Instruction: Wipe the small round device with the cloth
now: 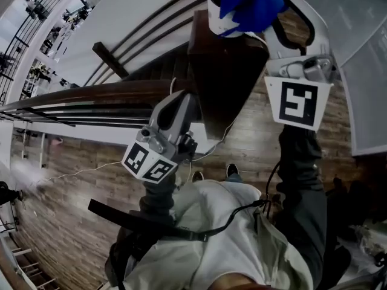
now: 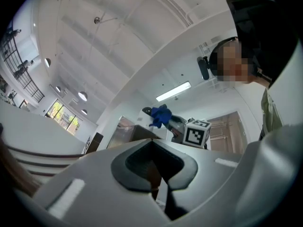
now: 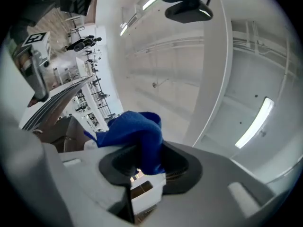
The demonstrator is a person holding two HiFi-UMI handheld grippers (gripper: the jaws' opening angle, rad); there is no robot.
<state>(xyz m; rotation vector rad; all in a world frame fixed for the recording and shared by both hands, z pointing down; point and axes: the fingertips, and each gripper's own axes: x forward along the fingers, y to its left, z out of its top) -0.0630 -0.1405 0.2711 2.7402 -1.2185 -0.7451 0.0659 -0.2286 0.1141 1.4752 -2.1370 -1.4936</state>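
Both grippers are raised in front of me and point upward. At the top of the head view my right gripper [image 1: 254, 11] is shut on a bunched blue cloth [image 1: 257, 2]. In the right gripper view the cloth [image 3: 135, 136] sticks up from between the shut pads [image 3: 142, 174]. A white rounded piece [image 1: 216, 14] shows beside the cloth; I cannot tell whether it is the device. My left gripper [image 1: 183, 100] sits lower and to the left, shut and empty [image 2: 154, 174]. The left gripper view shows the cloth [image 2: 160, 116] and the right gripper's marker cube [image 2: 196, 134] farther off.
A dark wooden post [image 1: 227, 71] stands between the grippers, joined to a curved wooden handrail [image 1: 91, 94]. Below lie a plank floor [image 1: 72, 192] with a thin white cable [image 1: 91, 171], and my shoes [image 1: 231, 171]. White walls and ceiling lights fill both gripper views.
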